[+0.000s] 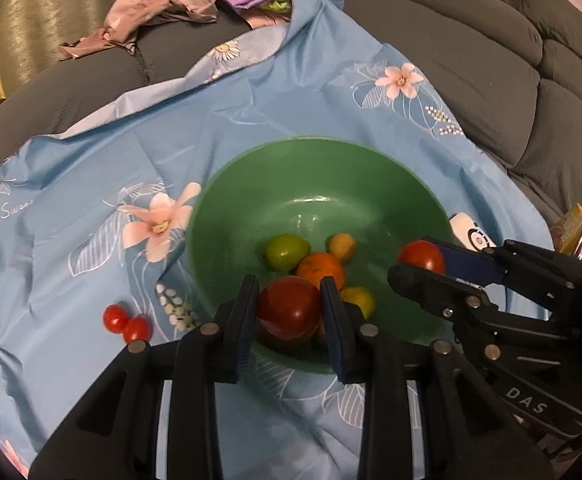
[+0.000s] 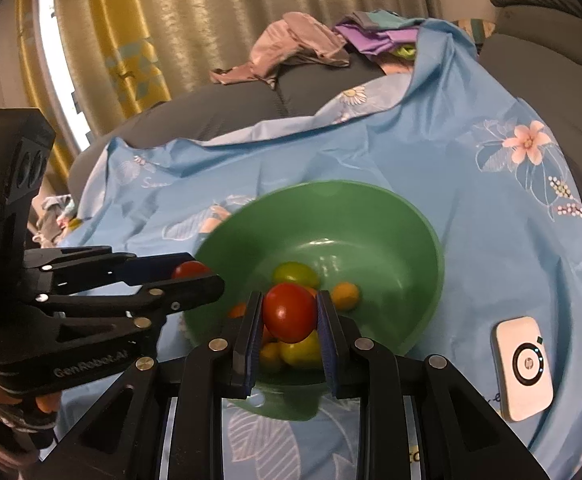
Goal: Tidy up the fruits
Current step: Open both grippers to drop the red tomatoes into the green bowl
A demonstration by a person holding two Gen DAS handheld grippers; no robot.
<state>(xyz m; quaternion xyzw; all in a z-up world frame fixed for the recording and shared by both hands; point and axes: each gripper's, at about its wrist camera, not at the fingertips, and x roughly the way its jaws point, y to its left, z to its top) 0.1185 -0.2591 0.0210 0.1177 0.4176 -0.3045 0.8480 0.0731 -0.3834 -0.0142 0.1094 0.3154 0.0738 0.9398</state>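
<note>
A green bowl (image 1: 311, 184) (image 2: 351, 216) stands on a blue floral cloth. In it lie a green lime (image 1: 285, 252), an orange (image 1: 321, 268) and small yellow fruits (image 1: 359, 298). My left gripper (image 1: 289, 286) is shut on a red tomato (image 1: 289, 308) over the bowl's near side. In the right wrist view the left gripper (image 2: 201, 270) comes in from the left at the bowl's rim. My right gripper (image 2: 289, 298) is shut on another red tomato (image 2: 289, 314) above the bowl, and the left wrist view shows this right gripper (image 1: 417, 258) at the bowl's right rim. Two cherry tomatoes (image 1: 125, 322) lie on the cloth left of the bowl.
A white handheld device (image 2: 525, 368) lies on the cloth right of the bowl. The blue cloth (image 1: 91, 168) covers a grey sofa (image 1: 471, 52). Crumpled clothes (image 1: 163, 4) are heaped at the back. A small yellow box (image 1: 571, 228) sits at the far right.
</note>
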